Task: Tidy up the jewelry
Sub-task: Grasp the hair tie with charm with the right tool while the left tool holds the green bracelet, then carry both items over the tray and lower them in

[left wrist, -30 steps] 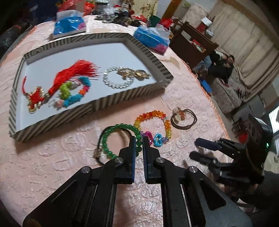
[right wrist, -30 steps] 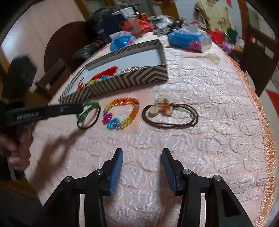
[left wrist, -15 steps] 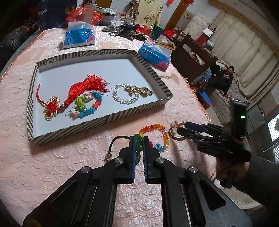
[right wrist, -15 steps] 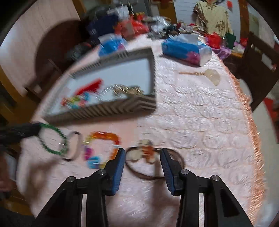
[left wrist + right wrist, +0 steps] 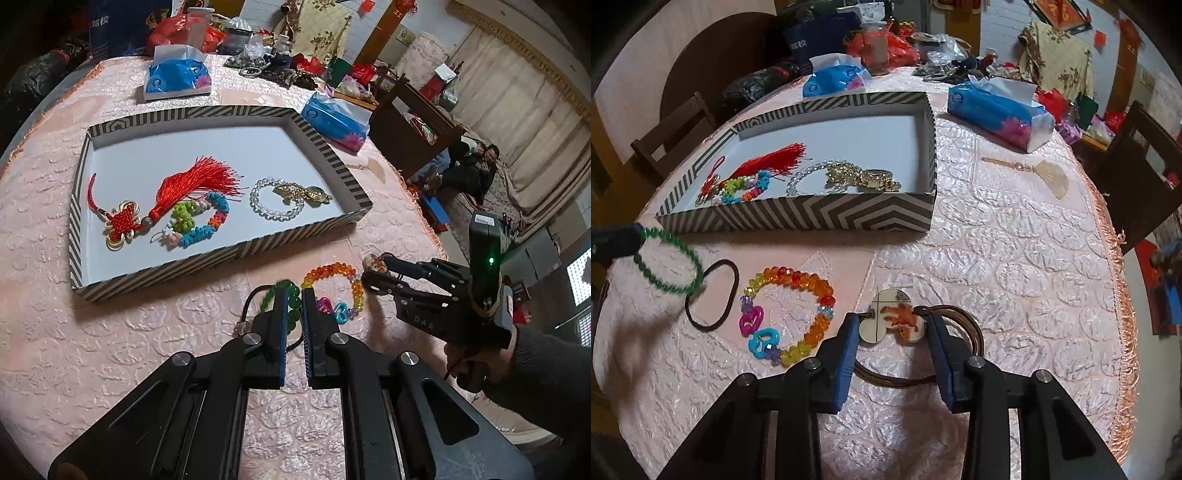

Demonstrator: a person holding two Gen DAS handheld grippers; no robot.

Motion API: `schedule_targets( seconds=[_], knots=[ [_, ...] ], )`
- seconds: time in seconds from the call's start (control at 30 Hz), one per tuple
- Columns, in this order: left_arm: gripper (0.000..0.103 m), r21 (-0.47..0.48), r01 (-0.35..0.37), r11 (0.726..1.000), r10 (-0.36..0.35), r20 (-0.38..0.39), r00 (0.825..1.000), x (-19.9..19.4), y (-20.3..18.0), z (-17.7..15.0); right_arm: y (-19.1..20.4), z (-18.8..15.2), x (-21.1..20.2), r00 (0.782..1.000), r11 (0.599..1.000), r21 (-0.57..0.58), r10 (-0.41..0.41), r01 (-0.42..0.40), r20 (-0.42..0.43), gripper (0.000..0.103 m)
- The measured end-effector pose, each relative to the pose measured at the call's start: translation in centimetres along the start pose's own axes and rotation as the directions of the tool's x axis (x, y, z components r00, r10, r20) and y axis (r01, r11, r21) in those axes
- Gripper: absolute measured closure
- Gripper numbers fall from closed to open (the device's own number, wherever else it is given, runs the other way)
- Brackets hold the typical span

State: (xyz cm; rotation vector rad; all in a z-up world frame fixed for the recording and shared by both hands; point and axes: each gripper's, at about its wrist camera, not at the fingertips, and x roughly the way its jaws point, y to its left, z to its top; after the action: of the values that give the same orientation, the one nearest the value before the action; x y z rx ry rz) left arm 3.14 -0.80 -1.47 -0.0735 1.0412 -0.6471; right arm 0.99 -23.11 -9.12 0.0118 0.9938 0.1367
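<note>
My left gripper (image 5: pixel 294 295) is shut on a green bead bracelet (image 5: pixel 291 306) and holds it just above the pink tablecloth; the bracelet also shows in the right wrist view (image 5: pixel 670 266), with a black cord loop (image 5: pixel 713 299) hanging from it. My right gripper (image 5: pixel 891 325) is open, its fingers on either side of a white and orange pendant (image 5: pixel 892 321) on a brown cord (image 5: pixel 964 325). A rainbow bead bracelet (image 5: pixel 794 306) lies between them. The striped tray (image 5: pixel 207 260) holds a red tassel knot (image 5: pixel 173 195), a colourful bracelet (image 5: pixel 199 221), a clear bead bracelet (image 5: pixel 273 199) and a gold piece (image 5: pixel 303 192).
Two blue tissue packs (image 5: pixel 177 75) (image 5: pixel 997 110) lie beyond the tray. A gold fan hairpin (image 5: pixel 1045 173) lies right of the tray. Clutter covers the table's far edge (image 5: pixel 273 66). The fringed table edge (image 5: pixel 1115 280) is to the right.
My left gripper lifted the green bracelet off the cloth. My right gripper moved forward and down, from the near table to around the pendant.
</note>
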Motion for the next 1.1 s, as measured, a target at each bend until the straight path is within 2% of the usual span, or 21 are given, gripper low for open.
schedule_targets(
  seconds=[0.2,0.47,0.67,1.1],
  knots=[
    [0.097,0.007,0.012,1.000,-0.012,0.012,1.000,-0.3,-0.3,0.3,-1.3,-0.5,-2.4,0.998,0.993,0.104,0.059,-0.062,0.034,0.067],
    [0.097,0.024,0.021,0.999,-0.021,0.022,1.000,-0.6,-0.9,0.4,-0.5,-0.4,-6.6,0.989,0.980,0.154,0.108,-0.123,0.101,0.067],
    [0.097,0.028,0.010,1.000,-0.011,0.039,0.999,-1.3,-1.1,0.2,0.7,0.4,-8.9,0.978,0.976,0.136,0.148,-0.168,0.144,0.067],
    [0.097,0.030,-0.004,1.000,0.001,0.093,0.996,-3.5,-0.8,0.3,2.5,2.3,-9.8,0.974,0.983,0.074,0.152,-0.166,0.170,0.067]
  ],
)
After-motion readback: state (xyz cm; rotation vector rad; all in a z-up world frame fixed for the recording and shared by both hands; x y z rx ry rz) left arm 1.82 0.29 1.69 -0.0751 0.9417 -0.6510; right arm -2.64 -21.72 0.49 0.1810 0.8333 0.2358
